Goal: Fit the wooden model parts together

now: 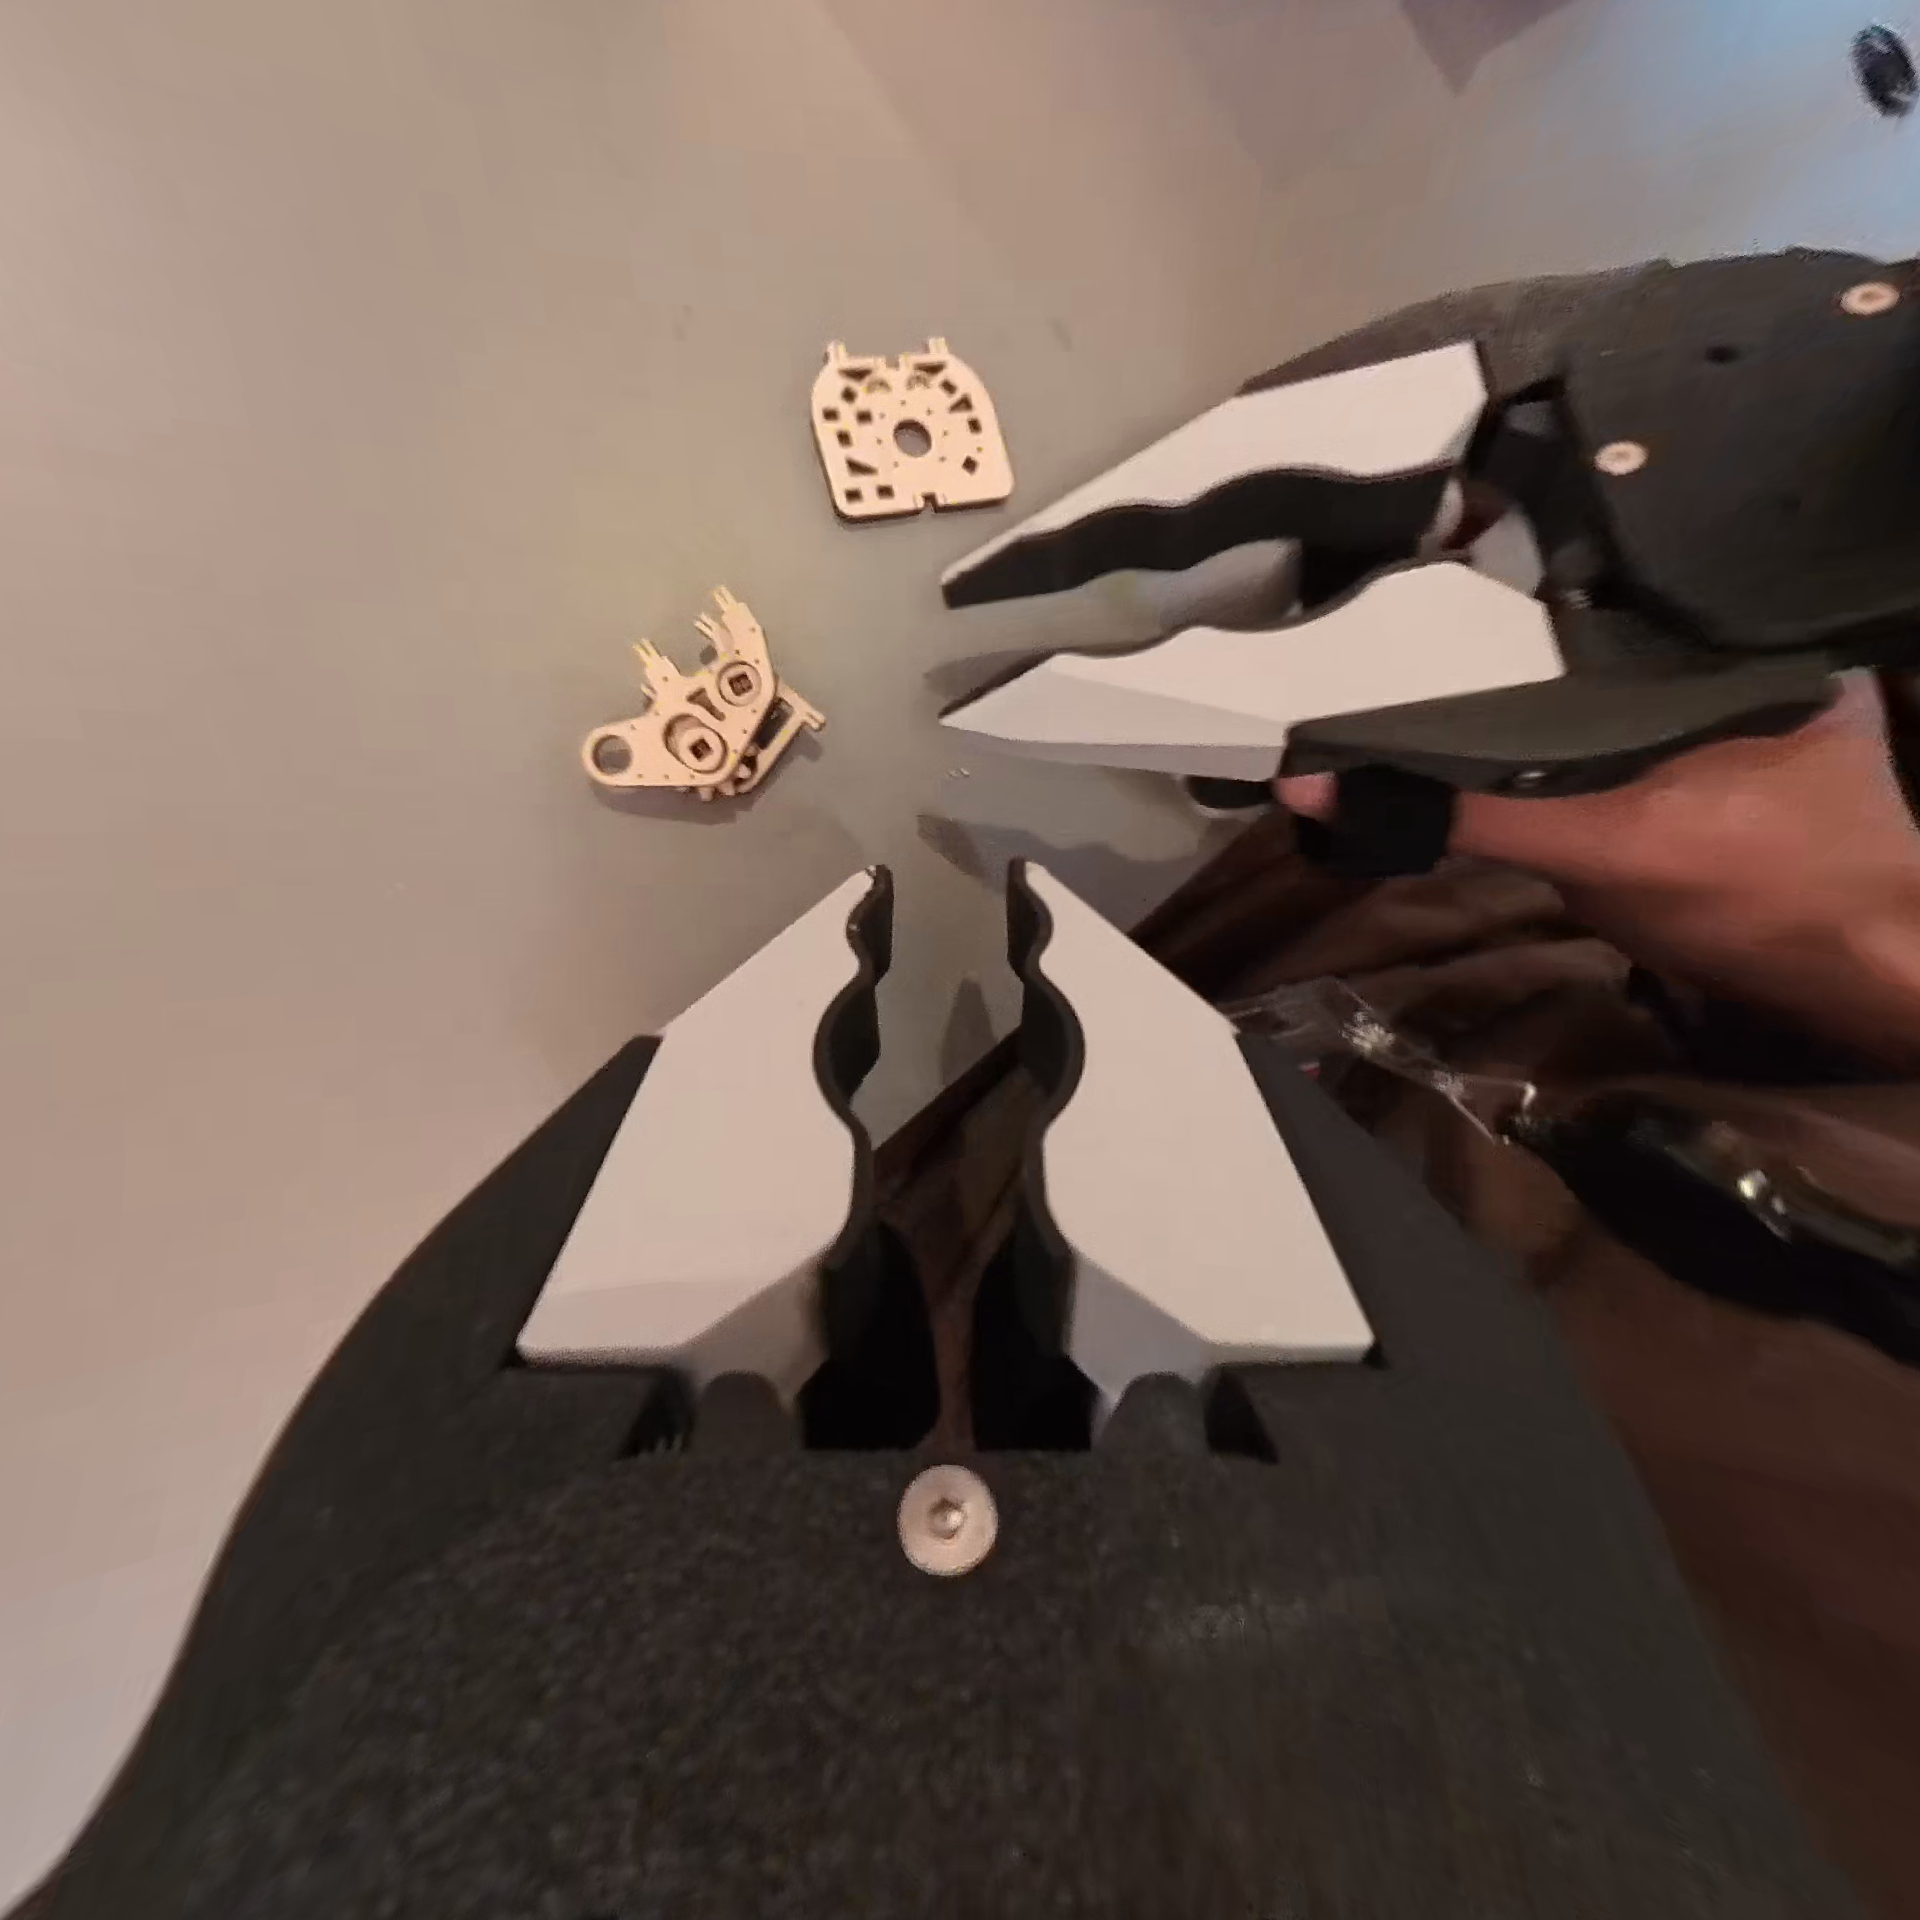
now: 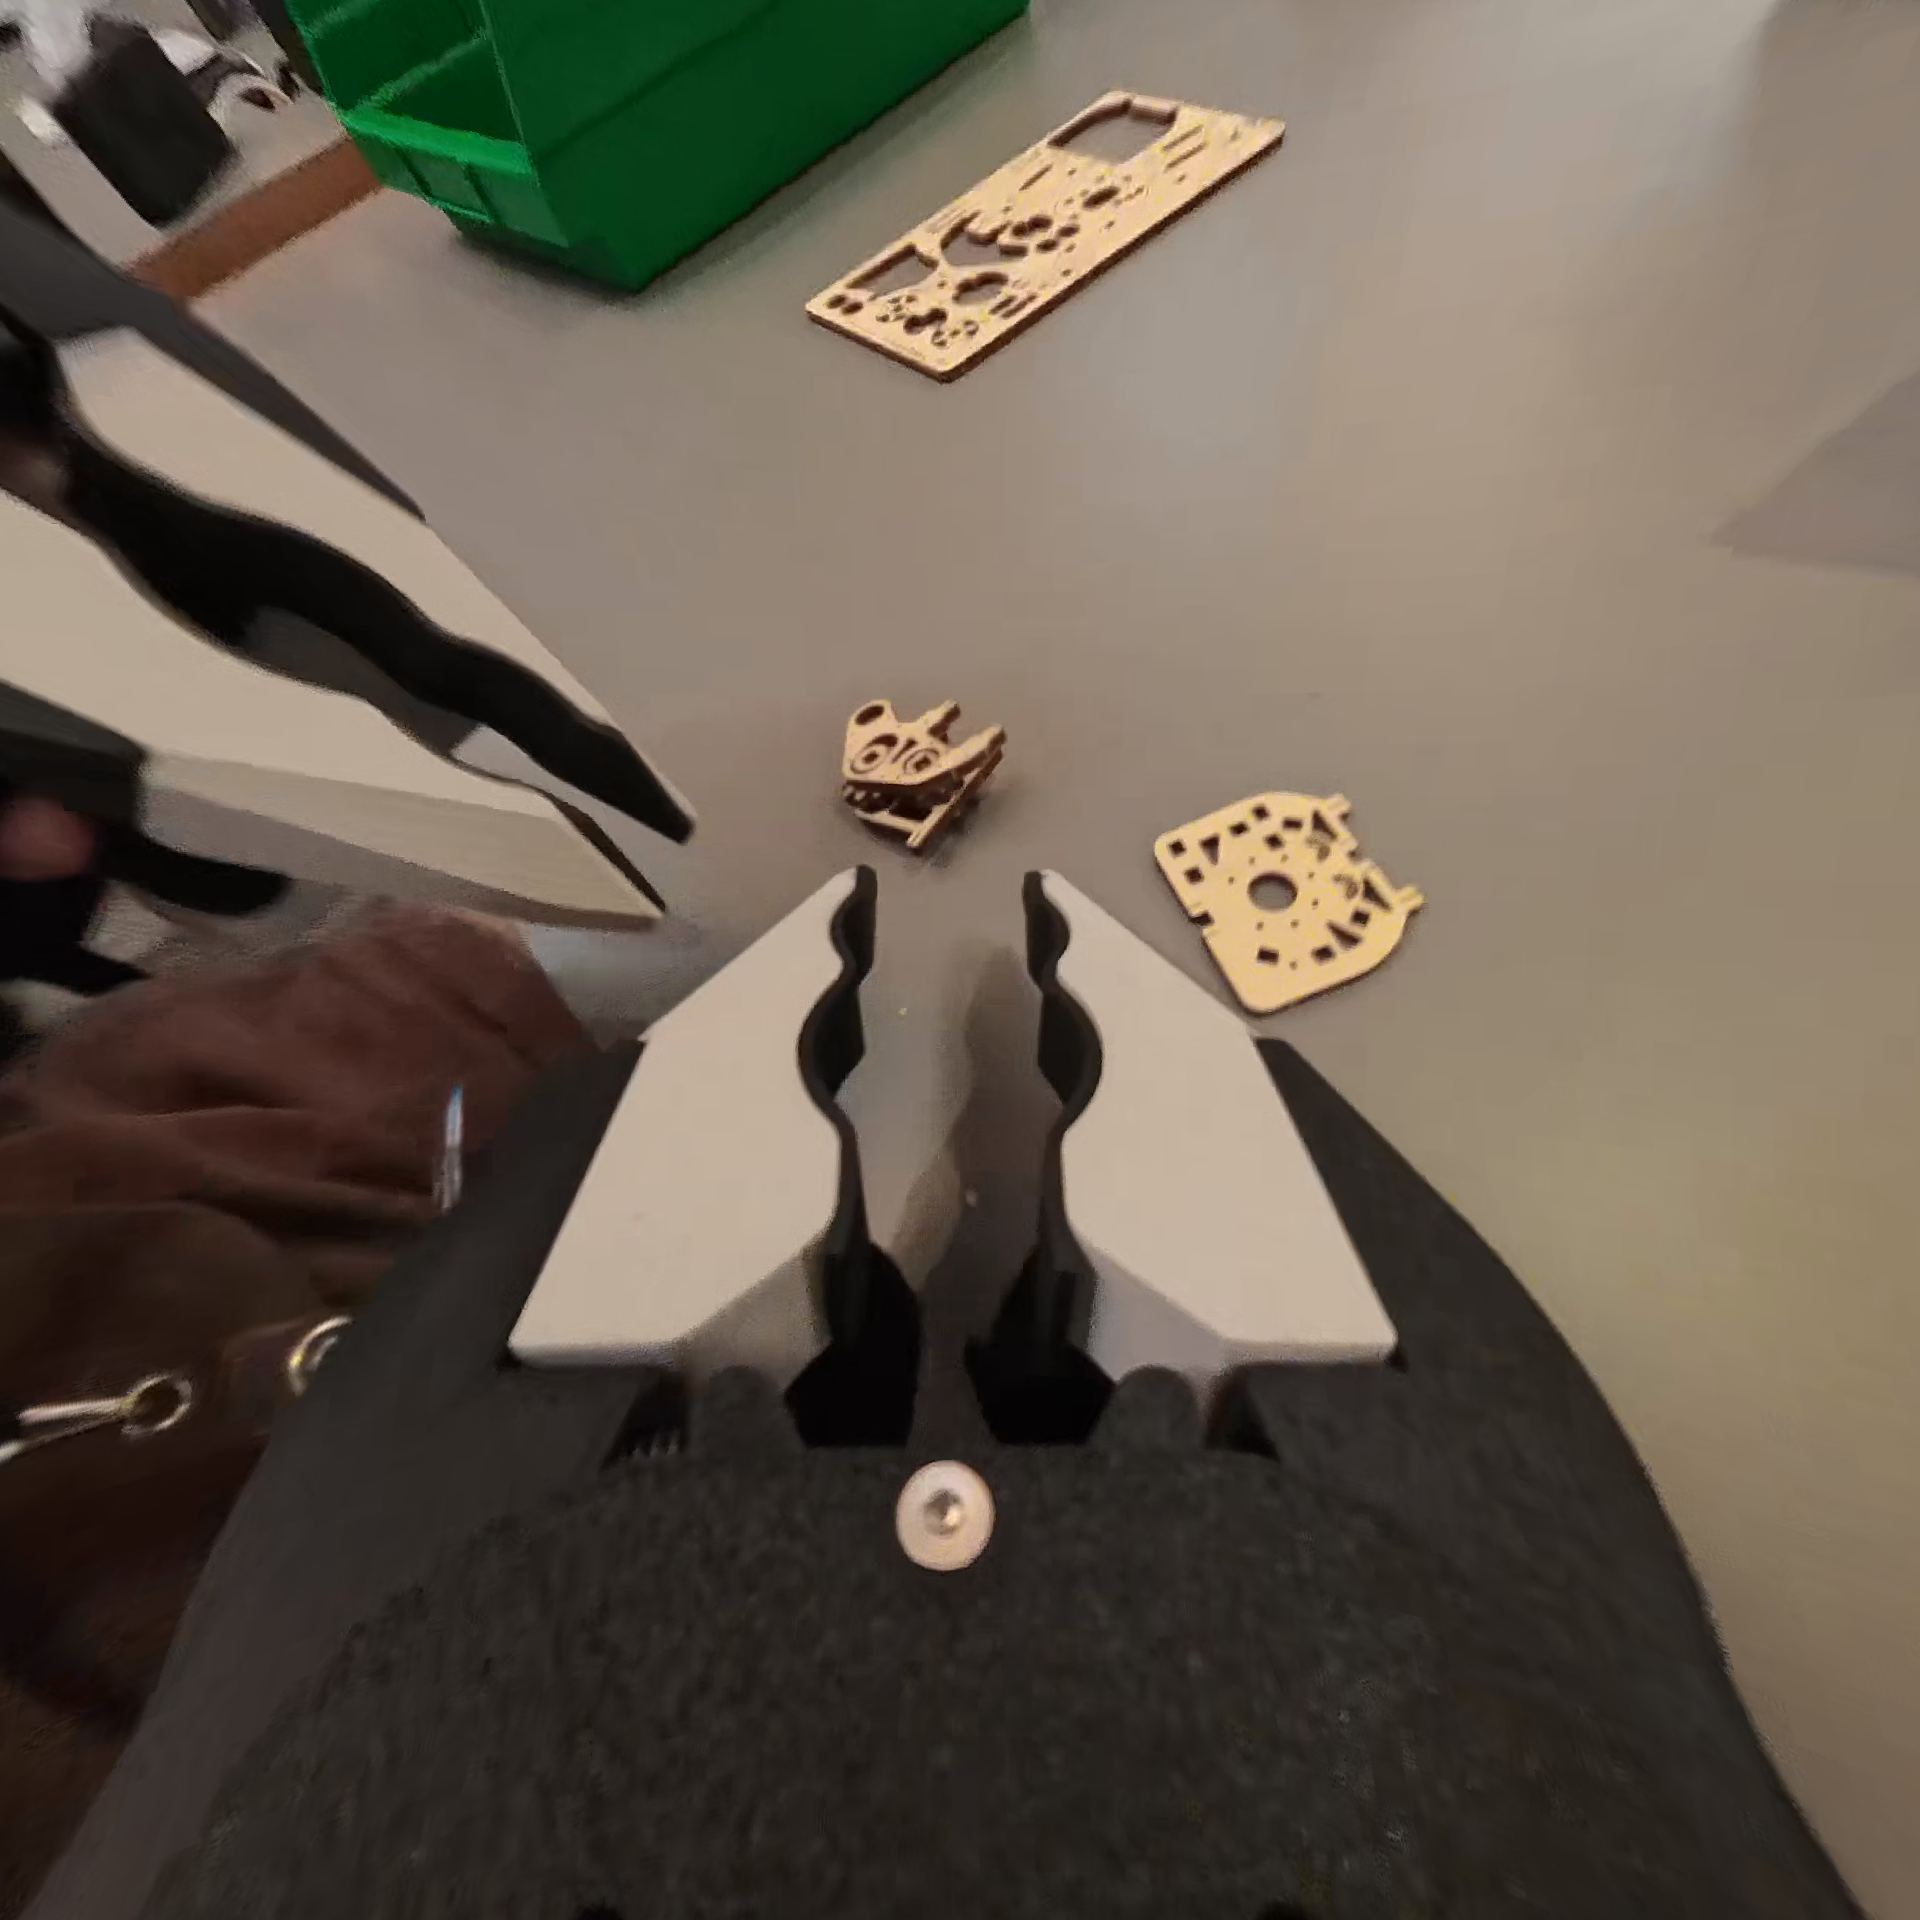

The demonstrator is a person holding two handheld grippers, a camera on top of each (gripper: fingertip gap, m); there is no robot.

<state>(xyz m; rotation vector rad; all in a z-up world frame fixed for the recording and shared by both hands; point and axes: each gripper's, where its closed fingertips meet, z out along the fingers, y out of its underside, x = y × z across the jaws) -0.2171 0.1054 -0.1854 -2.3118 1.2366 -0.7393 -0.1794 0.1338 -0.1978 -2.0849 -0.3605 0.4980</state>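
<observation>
Left wrist view: the left claw (image 1: 948,883) hung over a grey table (image 1: 312,520), jaws apart w/ nothing between them. Landmark: a small part-built wooden piece (image 1: 701,717), several thin layers already slotted together, lying on the table just ahead of the claw tips and a bit left. Beyond that piece, further from the camera, lay a flat wooden plate (image 1: 911,428) w/ a round centre hole and many small cut-outs, apart from the piece, not joined. The right claw (image 1: 940,649) came in from the right of the piece, tips near it but not touching, jaws apart and empty; a hand (image 1: 1662,883) held it.

Right wrist view: the right claw (image 2: 948,883) was open and empty, tips just short of the same part-built piece (image 2: 920,774). The flat plate (image 2: 1288,902) lay to the right of the piece, apart from it. Well beyond the piece was a wooden sheet (image 2: 1044,234) w/ many holes where parts were punched out, and a green bin (image 2: 644,114) further left. The left claw (image 2: 670,868) sat left of the piece, blurred.

Progress, as judged: one sub-assembly looked done; the plate was not yet fitted, and neither claw held anything, so picking up and joining was left.
</observation>
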